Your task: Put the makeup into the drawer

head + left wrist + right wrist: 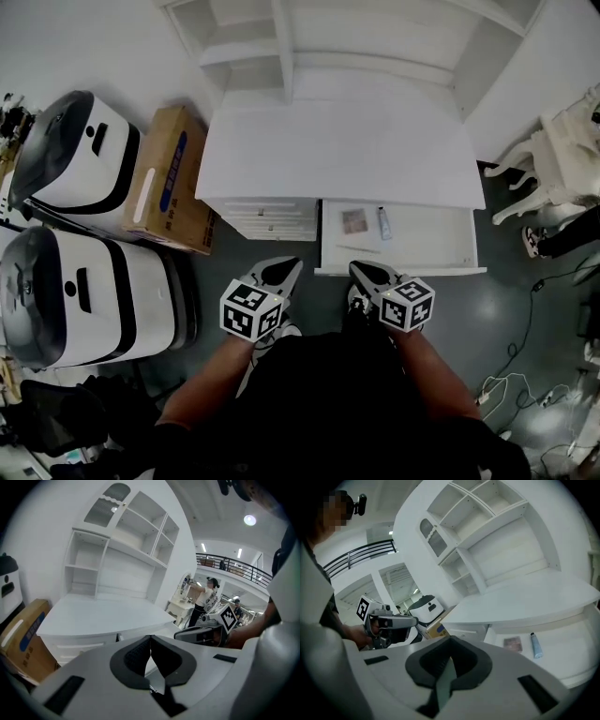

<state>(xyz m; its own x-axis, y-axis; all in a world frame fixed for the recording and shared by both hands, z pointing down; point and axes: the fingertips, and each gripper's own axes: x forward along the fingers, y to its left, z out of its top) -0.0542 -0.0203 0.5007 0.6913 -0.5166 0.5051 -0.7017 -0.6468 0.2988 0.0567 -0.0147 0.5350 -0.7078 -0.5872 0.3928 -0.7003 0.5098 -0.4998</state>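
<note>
White desk (337, 150): shelf hutch at back, drawers under the top.
Drawer (431, 246): R side under desk top, pulled out toward the person.
Makeup: all inside the Drawer, in its L half.
Palette (354, 221): pinkish, square, flat on drawer floor.
Tube (384, 223): pale blue, just R of the Palette, lying front-to-back; can't tell if they touch.
Stick (359, 248): thin, pale, lying crosswise nearer the drawer front, apart from the other two.
Left gripper (279, 274): jaw tips pressed together, nothing btwn them; held in front of the closed L drawers, clear of the desk.
Right gripper (367, 275): jaws pressed together, nothing pinched; at L end of the open drawer's front edge, pointing toward it; contact w/ edge can't be told.
Grippers: side by side, near each other, not touching.
Cardboard box (173, 183): brown w/ blue print, on floor against desk's L side.
Machines (80, 159): two white-and-black rounded units, L of the box.
Chair (562, 155): white, far R.
Cables (525, 375): on dark floor, lower R.
</note>
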